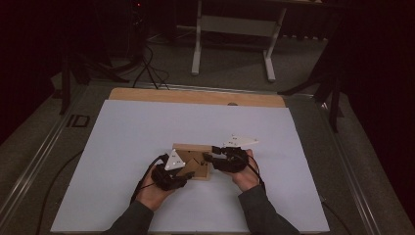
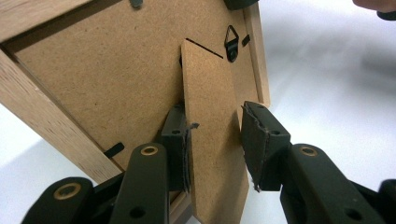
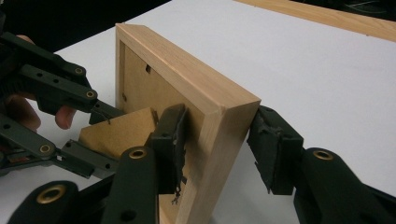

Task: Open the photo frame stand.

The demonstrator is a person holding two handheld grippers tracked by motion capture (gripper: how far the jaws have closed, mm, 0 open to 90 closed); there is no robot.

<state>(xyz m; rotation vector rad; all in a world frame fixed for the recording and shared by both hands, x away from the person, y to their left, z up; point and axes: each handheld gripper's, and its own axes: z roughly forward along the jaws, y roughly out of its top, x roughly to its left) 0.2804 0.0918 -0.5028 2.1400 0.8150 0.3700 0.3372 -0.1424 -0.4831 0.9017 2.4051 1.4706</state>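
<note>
Here, frame [image 3: 187,93] edge btwn right tool [image 3: 215,149], stand flap [image 2: 210,140] btwn left tool [image 2: 215,144]

My table [image 1: 195,96] carries a white sheet [image 1: 147,137]; the frame [image 1: 188,148] stands on it, slightly toward six o'clock.

My left tongs [image 2: 215,149] and right tongs [image 3: 217,149] are matte black, with small brass-coloured rivets and pale grey plates on top. Between my right tongs, the picture frame [image 3: 205,88] is light honey wood with fine grain. Its backing board [image 2: 107,79] is speckled mid-brown, as is the stand flap [image 2: 212,121] between my left tongs. The hanger [image 2: 231,43] is black. Beneath lies the desk's [image 1: 127,147] plain white sheet.
</note>
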